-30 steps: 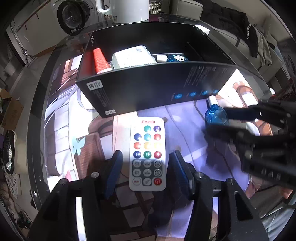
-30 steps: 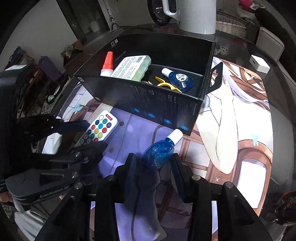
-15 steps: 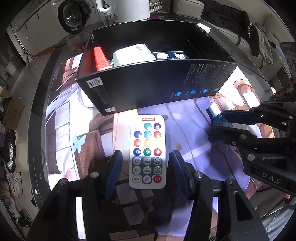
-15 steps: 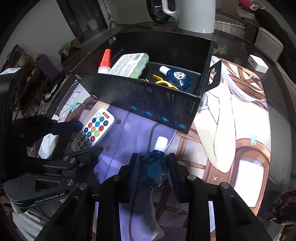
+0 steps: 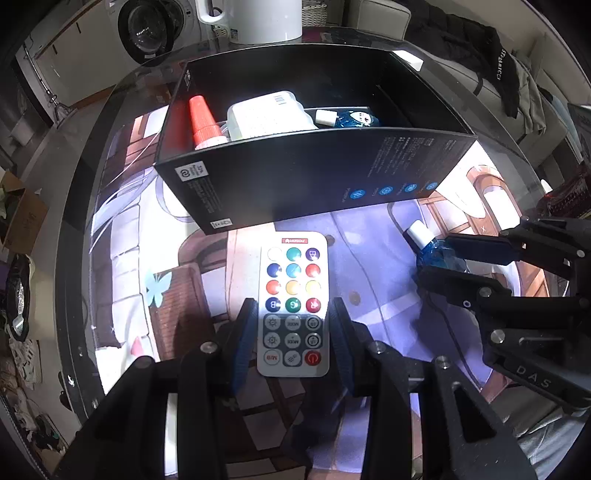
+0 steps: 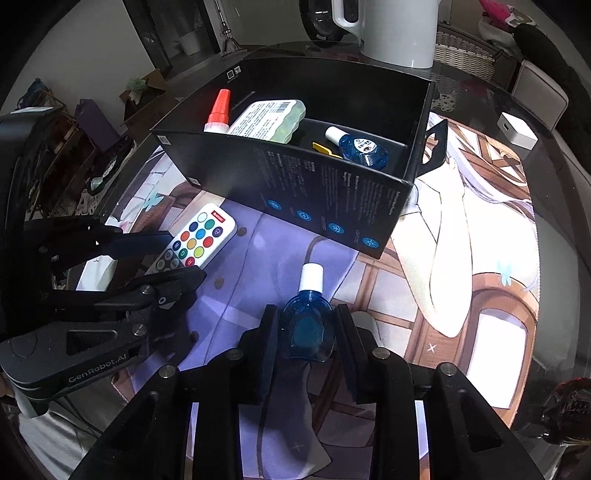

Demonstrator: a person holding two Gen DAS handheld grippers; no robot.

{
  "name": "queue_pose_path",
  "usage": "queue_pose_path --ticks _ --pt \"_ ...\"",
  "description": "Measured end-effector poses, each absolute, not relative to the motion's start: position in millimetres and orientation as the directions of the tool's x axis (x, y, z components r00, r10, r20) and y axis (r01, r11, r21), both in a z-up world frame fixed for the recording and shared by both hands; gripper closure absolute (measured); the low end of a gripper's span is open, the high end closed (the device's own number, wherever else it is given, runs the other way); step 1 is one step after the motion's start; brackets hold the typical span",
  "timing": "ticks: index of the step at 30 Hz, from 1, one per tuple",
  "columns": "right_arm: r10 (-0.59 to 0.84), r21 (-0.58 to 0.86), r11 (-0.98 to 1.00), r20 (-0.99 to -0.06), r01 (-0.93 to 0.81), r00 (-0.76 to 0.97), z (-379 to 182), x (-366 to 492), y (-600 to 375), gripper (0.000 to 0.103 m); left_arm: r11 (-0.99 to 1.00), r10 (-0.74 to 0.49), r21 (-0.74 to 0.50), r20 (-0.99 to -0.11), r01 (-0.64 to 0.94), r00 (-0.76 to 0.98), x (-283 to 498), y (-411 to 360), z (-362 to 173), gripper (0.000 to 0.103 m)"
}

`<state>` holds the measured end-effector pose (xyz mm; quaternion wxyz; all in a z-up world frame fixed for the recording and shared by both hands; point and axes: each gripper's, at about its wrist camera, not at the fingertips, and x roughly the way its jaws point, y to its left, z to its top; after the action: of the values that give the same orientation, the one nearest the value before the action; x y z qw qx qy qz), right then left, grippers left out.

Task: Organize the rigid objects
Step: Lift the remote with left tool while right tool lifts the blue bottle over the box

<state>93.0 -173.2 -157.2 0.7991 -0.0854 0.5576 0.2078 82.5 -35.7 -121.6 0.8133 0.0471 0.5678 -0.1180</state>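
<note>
A white remote (image 5: 293, 280) with coloured buttons lies on the printed mat in front of the open black box (image 5: 295, 184). My left gripper (image 5: 291, 310) straddles its lower half; its jaws are closing and the blue pads touch both long sides. On the right, a blue bottle (image 6: 306, 325) with a white cap sits between the pads of my right gripper (image 6: 306, 310), which is shut on it, cap pointing toward the box (image 6: 314, 195). The right wrist view also shows the left gripper (image 6: 184, 254) at the remote (image 6: 203, 236).
Inside the box lie a red-capped glue bottle (image 5: 203, 122), a white pack (image 5: 269, 116), a second blue bottle (image 6: 362, 147) and a yellow piece (image 6: 321, 147). A white kettle (image 6: 399, 29) stands behind it. A small white block (image 6: 517, 131) rests at the far right.
The left jaws have narrowed onto the remote's sides. The blue bottle has swung from lying slantwise to pointing its cap at the box, and the right jaws have closed on it.
</note>
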Motion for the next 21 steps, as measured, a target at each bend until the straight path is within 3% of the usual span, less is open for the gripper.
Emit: queue_pose_path --ticks 12,21 --pt "0.297 0.121 0.889 -0.886 -0.442 0.356 -129.3 83.4 -179.3 0.073 0.966 -0.151 -0.041 -0.893 0.256 0.425 72.1 -31.3 -95.7 0.066" --pt "0.391 0.096 0.866 -0.741 -0.491 0.546 -72.8 61.9 -179.1 0.073 0.961 -0.193 -0.047 -0.821 0.273 0.537 60.1 -27.5 -55.5 0.066"
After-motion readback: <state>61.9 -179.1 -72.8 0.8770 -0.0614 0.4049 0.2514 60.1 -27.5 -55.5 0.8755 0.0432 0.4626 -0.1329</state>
